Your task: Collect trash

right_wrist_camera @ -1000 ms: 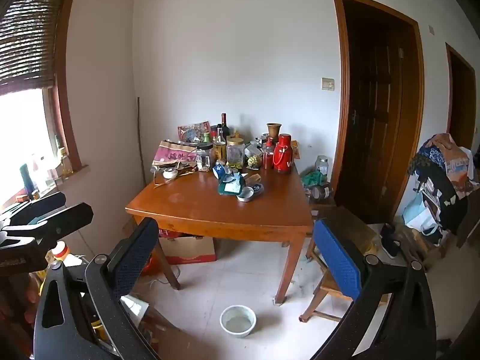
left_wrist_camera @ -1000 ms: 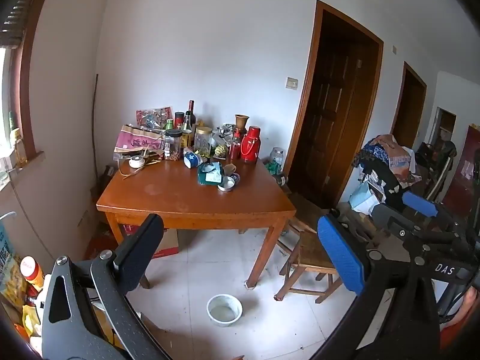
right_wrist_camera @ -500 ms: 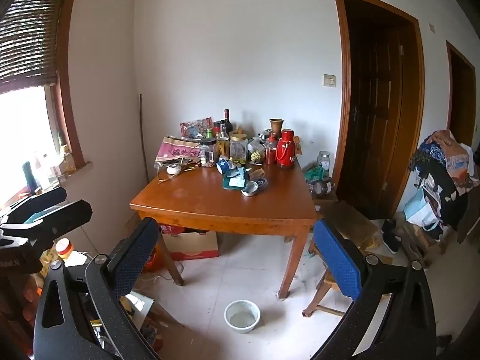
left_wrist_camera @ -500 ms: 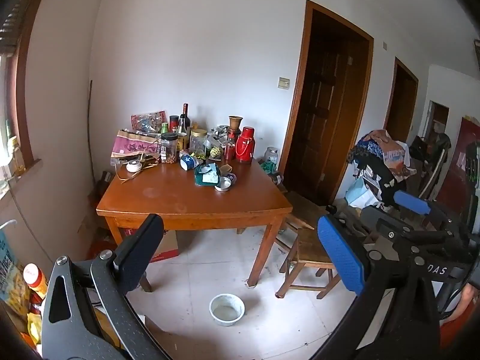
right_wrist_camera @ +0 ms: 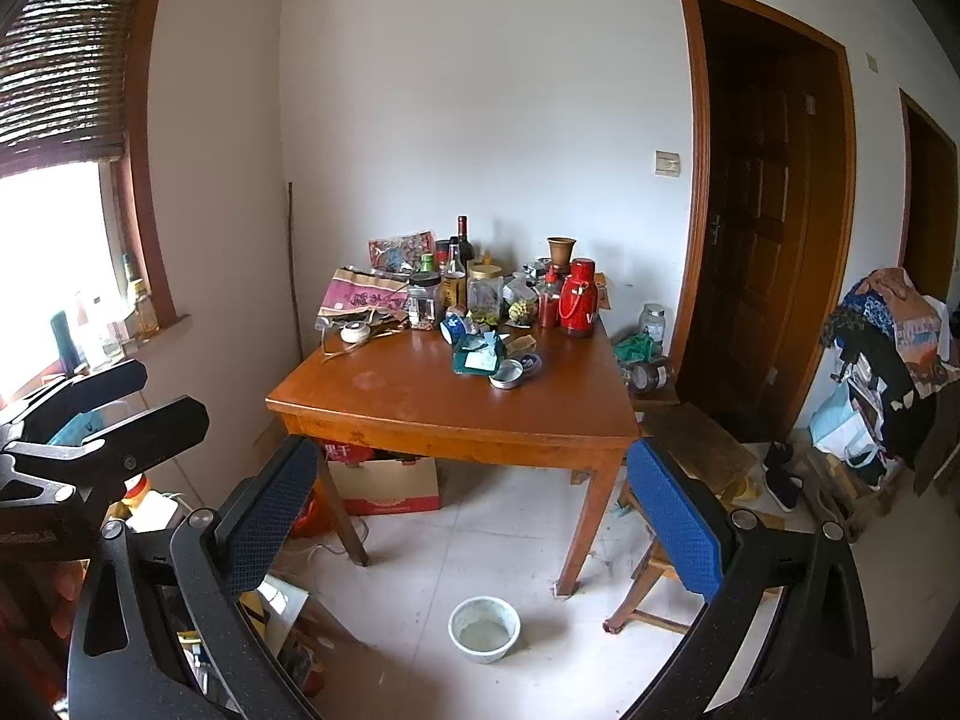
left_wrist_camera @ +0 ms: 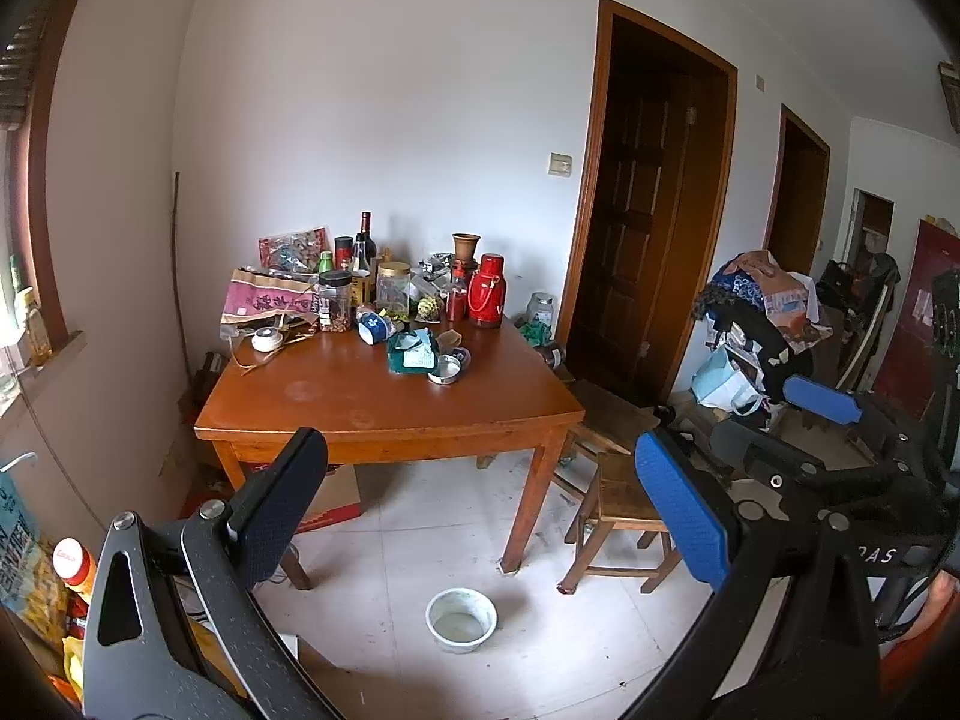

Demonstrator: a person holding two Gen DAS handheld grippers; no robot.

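Both grippers, left [left_wrist_camera: 480, 498] and right [right_wrist_camera: 471, 510], wide open and empty, have drifted closer to the table [left_wrist_camera: 384, 414]; trash wrapper [left_wrist_camera: 414, 354] there's next, I guess.

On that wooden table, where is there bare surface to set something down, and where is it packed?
The brown wooden table is bare across its near half, from the front edge up to the crumpled green wrapper and round metal lid. The far edge by the wall is crowded: red thermos, jars, bottles, pink paper bag.

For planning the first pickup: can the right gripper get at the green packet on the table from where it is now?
Probably not yet: the right gripper is open but far from the table; nothing blocks the green packet.
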